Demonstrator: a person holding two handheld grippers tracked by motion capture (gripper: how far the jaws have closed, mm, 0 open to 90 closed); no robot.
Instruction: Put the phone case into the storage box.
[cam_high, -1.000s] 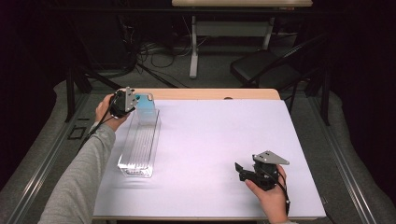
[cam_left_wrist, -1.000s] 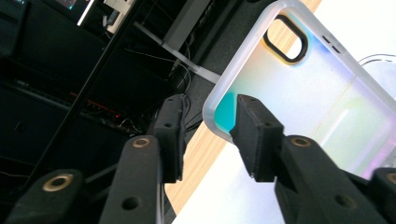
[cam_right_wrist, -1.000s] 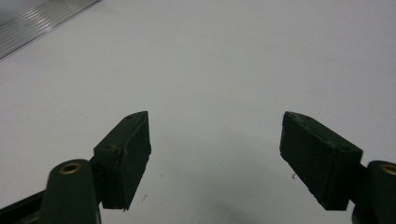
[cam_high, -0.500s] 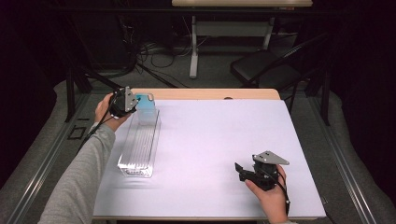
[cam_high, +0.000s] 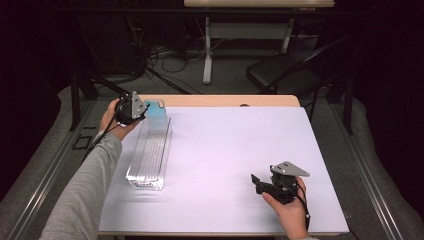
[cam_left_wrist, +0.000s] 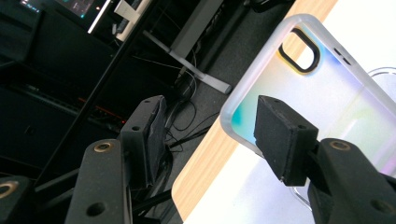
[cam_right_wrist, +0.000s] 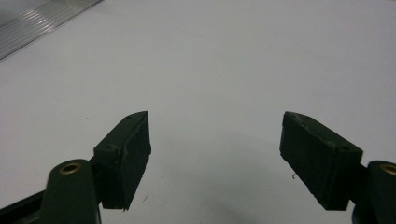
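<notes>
Opening over the far end of the clear tray (cam_high: 149, 155), the left hand-held gripper (cam_high: 142, 111) has just been spreading its jaws, and the phone case (cam_left_wrist: 322, 88) no longer looks gripped: in the left gripper view one pad (cam_left_wrist: 280, 135) stands in front of the case's translucent face while the other is off to the side over the dark floor, with a clear gap between them. The case, iridescent with a frosted rim and a black-edged camera cut-out, stands leaning at the tray's far end, close to the wooden edge of the counter (cam_high: 225, 101); in the high view it shows as a pale blue patch (cam_high: 156, 114) just beside the gripper. My reading is that the case has been set into the tray and let go, so the placing step is about finished and what is left is drawing the left gripper away without knocking the case over. The right hand-held gripper (cam_high: 256, 183) rests well apart on the white sheet near the counter's near edge, jaws wide and empty.
</notes>
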